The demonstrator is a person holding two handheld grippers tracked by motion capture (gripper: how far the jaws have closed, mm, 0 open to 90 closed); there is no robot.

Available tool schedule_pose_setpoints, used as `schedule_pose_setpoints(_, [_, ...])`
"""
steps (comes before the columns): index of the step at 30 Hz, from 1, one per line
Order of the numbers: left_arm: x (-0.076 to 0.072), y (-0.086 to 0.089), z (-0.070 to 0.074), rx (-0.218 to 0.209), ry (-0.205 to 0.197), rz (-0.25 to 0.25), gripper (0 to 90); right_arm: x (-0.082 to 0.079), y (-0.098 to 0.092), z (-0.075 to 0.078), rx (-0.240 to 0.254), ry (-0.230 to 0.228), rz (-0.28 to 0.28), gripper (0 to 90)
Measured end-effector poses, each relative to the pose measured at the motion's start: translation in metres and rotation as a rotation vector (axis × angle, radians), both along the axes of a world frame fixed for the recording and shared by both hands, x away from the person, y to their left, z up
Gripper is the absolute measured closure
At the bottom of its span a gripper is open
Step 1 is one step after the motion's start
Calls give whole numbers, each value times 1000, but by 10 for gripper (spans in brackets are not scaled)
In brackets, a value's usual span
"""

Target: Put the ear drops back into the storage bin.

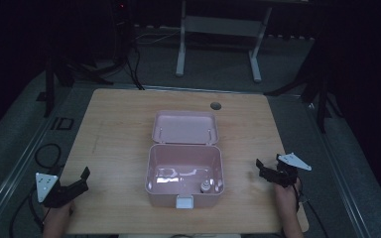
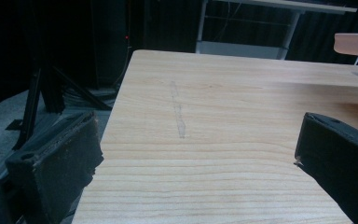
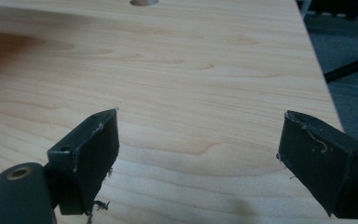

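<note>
High view: overhead from the person's side, facing 12 o'clock, whole table (image 1: 119, 129) seen from afar. Left gripper view: low, close above wood at 8 o'clock. Right gripper view: low, close at 4 o'clock. All share the tabletop; cable hole (image 1: 216, 105) shared too.

Wooden table (image 1: 119, 129) bearing open pink box (image 1: 184, 173)

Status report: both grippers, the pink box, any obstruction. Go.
Left gripper open, empty, at the table's near-left edge. Right gripper open, empty, near right. Pink plastic box centre, lid open, small white bottle inside. Nothing in the way.
</note>
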State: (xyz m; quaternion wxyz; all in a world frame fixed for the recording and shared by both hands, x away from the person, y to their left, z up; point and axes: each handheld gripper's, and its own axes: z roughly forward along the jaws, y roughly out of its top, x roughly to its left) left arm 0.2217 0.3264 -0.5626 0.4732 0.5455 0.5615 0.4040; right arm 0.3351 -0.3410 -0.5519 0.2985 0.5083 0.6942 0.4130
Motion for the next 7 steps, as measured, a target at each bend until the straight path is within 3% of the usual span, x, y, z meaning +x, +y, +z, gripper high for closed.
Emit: schedule_pose_setpoints(7, [0,0,0,0,0,-1,5,1,1,-1,-11,11,5,120])
